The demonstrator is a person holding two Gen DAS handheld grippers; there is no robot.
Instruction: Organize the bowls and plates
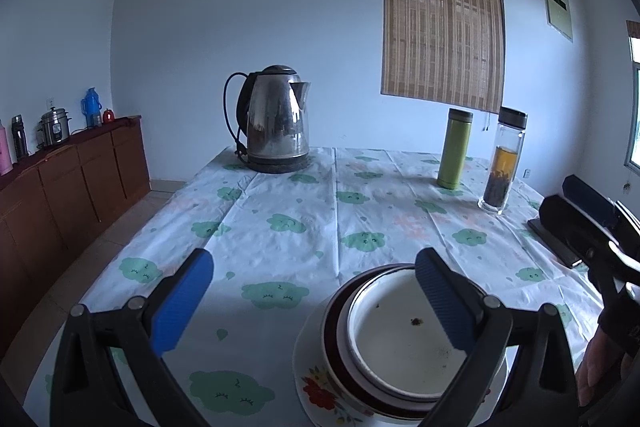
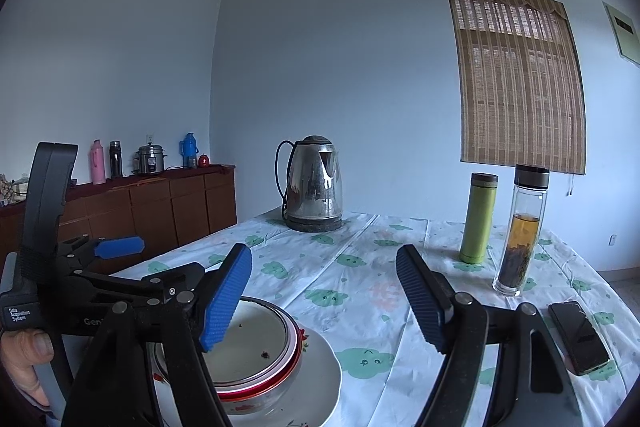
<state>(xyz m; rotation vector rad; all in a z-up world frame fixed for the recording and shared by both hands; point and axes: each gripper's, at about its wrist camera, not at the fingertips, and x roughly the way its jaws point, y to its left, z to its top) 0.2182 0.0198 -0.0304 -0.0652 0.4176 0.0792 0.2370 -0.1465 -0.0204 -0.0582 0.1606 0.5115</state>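
A stack stands at the table's near edge: a white bowl (image 1: 394, 343) with dark crumbs inside sits in a red-rimmed bowl (image 1: 334, 339), on a white plate with red flowers (image 1: 316, 387). It also shows in the right wrist view, white bowl (image 2: 250, 343), red-rimmed bowl (image 2: 288, 363), plate (image 2: 320, 363). My left gripper (image 1: 314, 297) is open above the table, its right finger over the white bowl. My right gripper (image 2: 324, 299) is open and empty, just right of the stack. The left gripper (image 2: 120, 247) appears at the left of the right wrist view.
A steel kettle (image 1: 276, 125) stands at the table's far side. A green flask (image 1: 454, 149) and a glass tea bottle (image 1: 502, 163) stand at the far right. A black phone (image 2: 578, 337) lies near the right edge. A wooden sideboard (image 1: 72, 187) lines the left wall.
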